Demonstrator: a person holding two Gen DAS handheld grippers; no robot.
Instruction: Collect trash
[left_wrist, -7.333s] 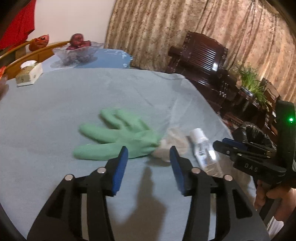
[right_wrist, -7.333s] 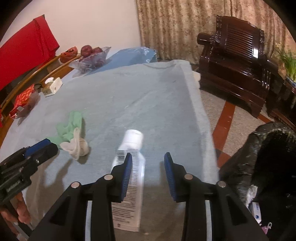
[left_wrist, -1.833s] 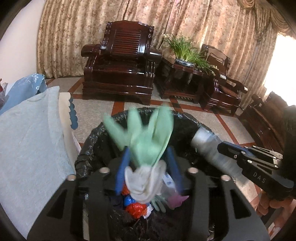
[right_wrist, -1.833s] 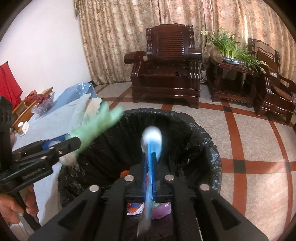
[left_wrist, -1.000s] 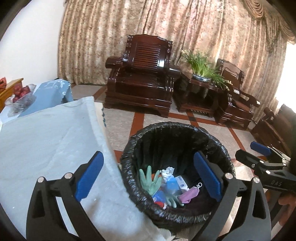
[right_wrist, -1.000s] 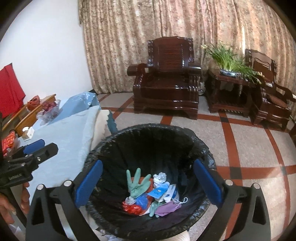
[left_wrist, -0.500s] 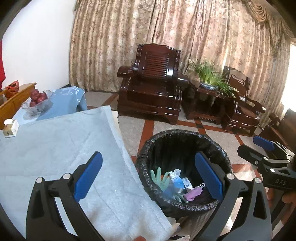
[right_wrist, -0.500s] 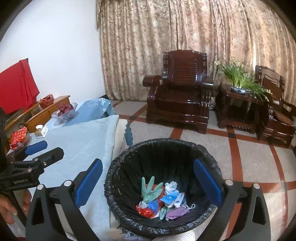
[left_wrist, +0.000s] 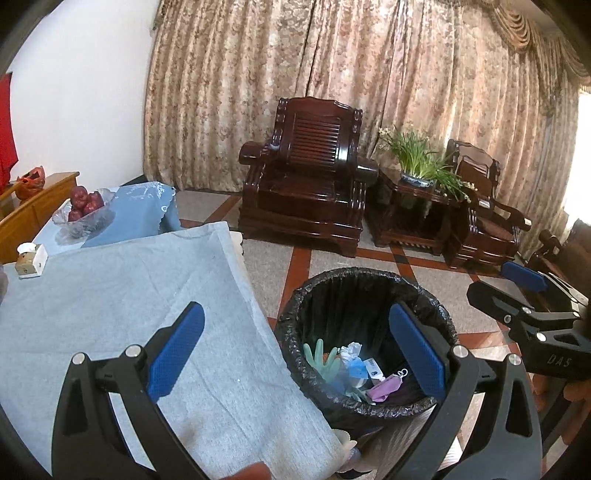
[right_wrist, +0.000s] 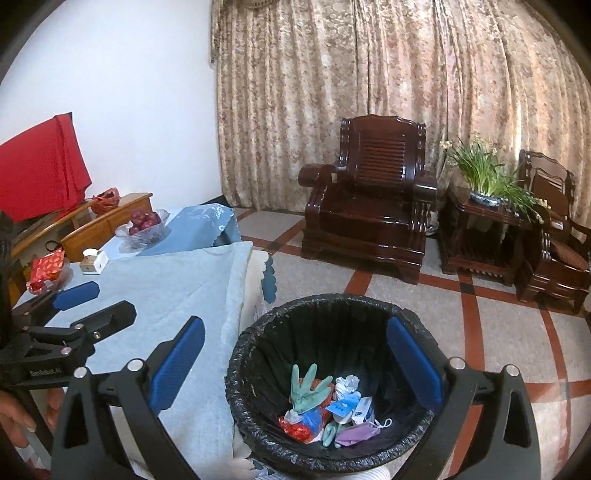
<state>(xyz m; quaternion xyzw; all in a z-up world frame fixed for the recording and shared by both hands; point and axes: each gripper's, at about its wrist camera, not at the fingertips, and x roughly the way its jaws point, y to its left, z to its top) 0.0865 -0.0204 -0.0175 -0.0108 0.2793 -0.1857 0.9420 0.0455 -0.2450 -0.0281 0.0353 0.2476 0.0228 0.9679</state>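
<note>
Since both the left gripper (left_wrist: 295, 345) and right gripper (right_wrist: 295, 360) gape wide and empty, nothing is held. The green glove (right_wrist: 306, 387) in the bin (right_wrist: 258, 336) looks soft and light; its cuff seems best to pinch.

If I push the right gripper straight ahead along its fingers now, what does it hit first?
Probably the far inner wall of the black-lined trash bin; the open right gripper points over its mouth. Depth is unclear, so it might pass over the rim.

Both jaws are spread wide: left hand-held gripper (left_wrist: 295, 350) and right hand-held gripper (right_wrist: 295, 362) are held empty.
</note>
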